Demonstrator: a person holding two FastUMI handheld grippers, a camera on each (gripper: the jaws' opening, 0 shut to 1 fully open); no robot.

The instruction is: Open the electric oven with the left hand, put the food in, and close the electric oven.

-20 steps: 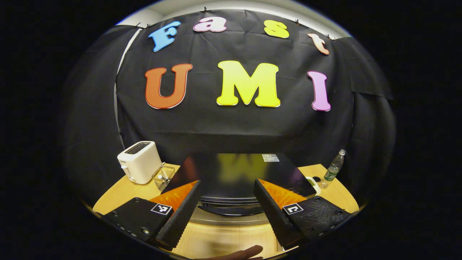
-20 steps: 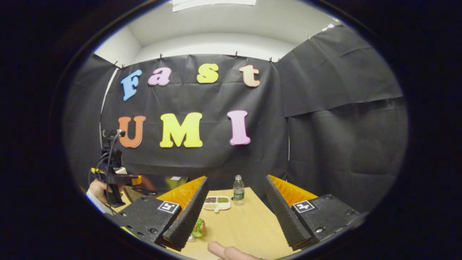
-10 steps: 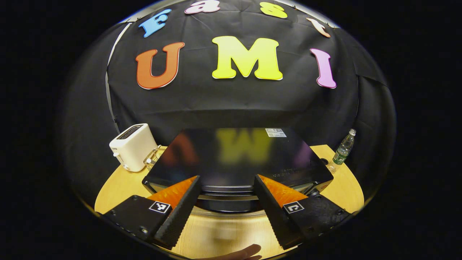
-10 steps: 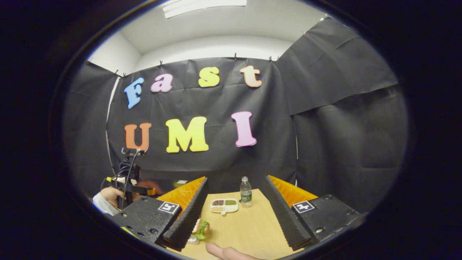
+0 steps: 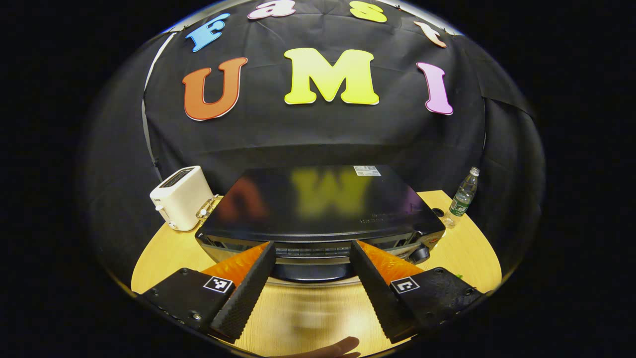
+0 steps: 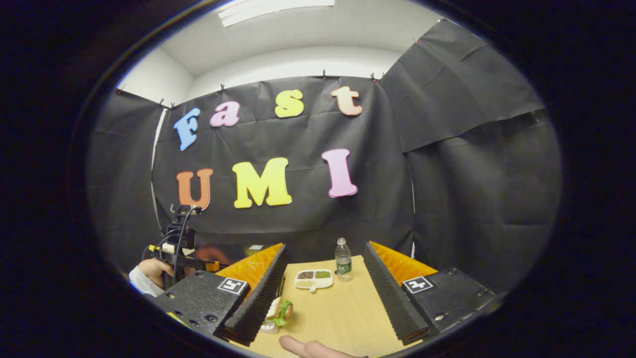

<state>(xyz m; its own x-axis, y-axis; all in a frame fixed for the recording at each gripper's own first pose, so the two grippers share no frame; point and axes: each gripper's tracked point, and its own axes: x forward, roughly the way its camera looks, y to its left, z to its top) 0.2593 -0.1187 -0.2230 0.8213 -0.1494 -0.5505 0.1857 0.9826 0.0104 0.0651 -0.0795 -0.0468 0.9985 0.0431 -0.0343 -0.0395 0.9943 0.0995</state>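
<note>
The black electric oven (image 5: 318, 204) sits in the middle of the wooden table (image 5: 164, 253). Its glossy top, vent strip and a front knob (image 5: 420, 253) show in the left gripper view. My left gripper (image 5: 312, 245) stands open just before the oven's upper front edge, touching nothing. In the right gripper view, a sandwich with lettuce (image 6: 279, 311) lies on the table beside the left finger (image 6: 253, 303). My right gripper (image 6: 324, 246) is open and holds nothing. At the far left, a hand (image 6: 149, 268) holds the other gripper's frame (image 6: 174, 246).
A white toaster (image 5: 181, 204) and a small wire basket (image 5: 204, 211) stand left of the oven. A water bottle (image 5: 462, 199) stands to its right. A white compartment dish of grains (image 6: 314, 279) sits beside the bottle (image 6: 343, 266). A fingertip (image 6: 308, 348) shows at the bottom edge.
The left gripper has lowered and tipped down; the oven's front edge and knob have come into sight. The right gripper has shifted, so more of the sandwich shows. Both stay open.
</note>
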